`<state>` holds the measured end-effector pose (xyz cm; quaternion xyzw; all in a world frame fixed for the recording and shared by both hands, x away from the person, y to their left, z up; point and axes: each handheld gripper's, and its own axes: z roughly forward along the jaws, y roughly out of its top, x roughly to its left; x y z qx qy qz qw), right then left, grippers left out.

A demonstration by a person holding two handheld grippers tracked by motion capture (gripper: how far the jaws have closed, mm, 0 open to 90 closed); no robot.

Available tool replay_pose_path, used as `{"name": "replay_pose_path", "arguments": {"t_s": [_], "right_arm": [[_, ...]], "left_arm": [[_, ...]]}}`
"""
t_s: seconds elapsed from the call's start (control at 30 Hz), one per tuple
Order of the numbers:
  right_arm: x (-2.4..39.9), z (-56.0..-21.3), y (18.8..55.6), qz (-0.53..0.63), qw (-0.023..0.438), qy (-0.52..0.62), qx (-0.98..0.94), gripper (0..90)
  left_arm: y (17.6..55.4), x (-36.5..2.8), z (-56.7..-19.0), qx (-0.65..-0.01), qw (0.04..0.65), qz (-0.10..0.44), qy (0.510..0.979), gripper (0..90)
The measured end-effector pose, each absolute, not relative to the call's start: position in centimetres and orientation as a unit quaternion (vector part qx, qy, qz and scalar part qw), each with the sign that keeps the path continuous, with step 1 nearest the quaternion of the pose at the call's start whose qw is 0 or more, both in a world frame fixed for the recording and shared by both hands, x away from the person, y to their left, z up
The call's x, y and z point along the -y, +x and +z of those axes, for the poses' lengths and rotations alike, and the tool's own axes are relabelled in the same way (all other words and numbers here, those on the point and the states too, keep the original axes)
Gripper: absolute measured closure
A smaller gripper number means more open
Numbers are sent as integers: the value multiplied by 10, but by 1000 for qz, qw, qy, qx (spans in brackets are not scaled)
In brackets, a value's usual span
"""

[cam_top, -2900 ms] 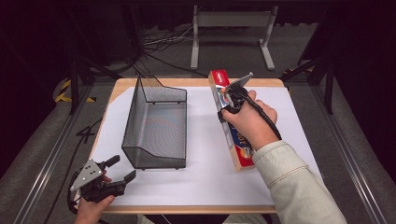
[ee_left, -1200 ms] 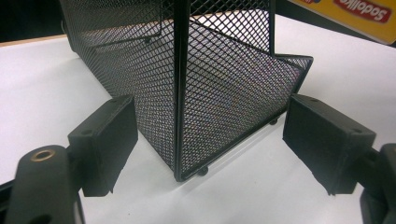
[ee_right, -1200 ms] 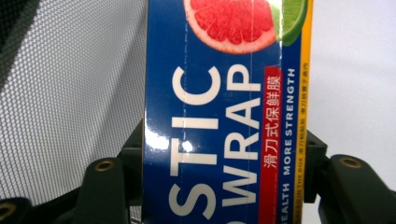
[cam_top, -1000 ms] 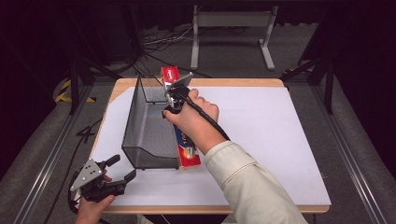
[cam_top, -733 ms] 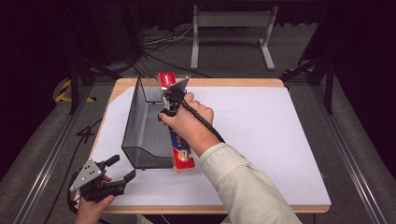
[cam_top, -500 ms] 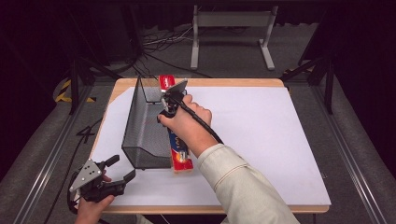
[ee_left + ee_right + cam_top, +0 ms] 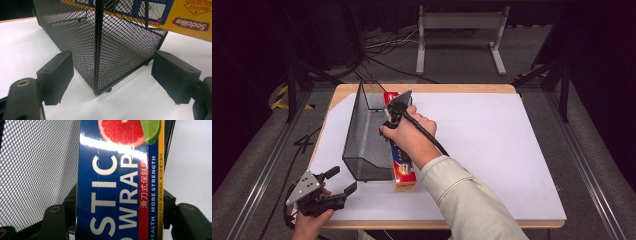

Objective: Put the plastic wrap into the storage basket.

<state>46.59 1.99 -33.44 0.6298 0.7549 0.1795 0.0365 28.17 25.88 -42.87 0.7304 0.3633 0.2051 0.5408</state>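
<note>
- At the near left corner of the table [image 7: 512, 150], the left gripper [image 7: 343, 181] is held low with its jaws spread wide; nothing is gripped between them.
- In the left gripper view, the near corner of the basket [image 7: 97, 50] is seen between the open jaws, without being touched by either pad.
- The black mesh basket [image 7: 362, 145] is stood on the white sheet [image 7: 492, 140], left of the middle, its long side running away from the person.
- The wrap box [image 7: 401, 165] is clamped across its width by the right gripper [image 7: 395, 111], the jaws pressed on both long edges.
- The box is laid along the basket's right wall, its near end jutting past the basket's front, its far end by the rim.
- In the right gripper view, the box [image 7: 120, 190] is seen beside the mesh wall.
</note>
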Motion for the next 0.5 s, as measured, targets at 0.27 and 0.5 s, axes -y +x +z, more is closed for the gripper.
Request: {"name": "replay_pose_path", "arguments": {"t_s": [0.27,0.5], "right_arm": [[-20,-341,470,170,25,641,-748,405],[-17,-346,475,163,19,648,-744,404]], "left_arm": [[282,-259,-429,-365,540,202,731,188],[282,-260,-429,-365,541,205,730,188]]}}
